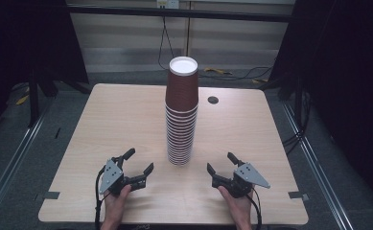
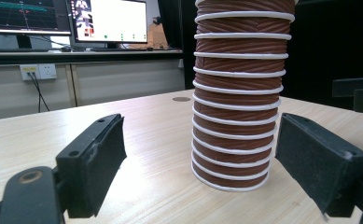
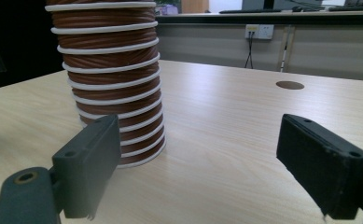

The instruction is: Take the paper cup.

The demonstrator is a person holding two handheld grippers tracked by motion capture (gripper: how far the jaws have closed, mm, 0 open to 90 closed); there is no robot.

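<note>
A tall stack of brown ribbed paper cups (image 1: pixel 180 115) stands upside down at the middle of the wooden table (image 1: pixel 122 124), white base on top. My left gripper (image 1: pixel 141 159) rests near the front edge, left of the stack, held by a hand. Its jaws stand apart with nothing between them. In the left gripper view the stack (image 2: pixel 237 93) rises just beyond the open left gripper (image 2: pixel 201 135). My right gripper (image 1: pixel 220 161) sits to the stack's right, also open and empty. In the right gripper view the stack (image 3: pixel 111 84) stands behind the left jaw of the right gripper (image 3: pixel 198 140).
A round cable hole (image 1: pixel 213 100) lies in the table behind the stack, to the right. Dark curtains and black frame posts flank the table. Monitors (image 2: pixel 109 21) sit on a desk beyond the far edge. Cables lie on the floor at the back.
</note>
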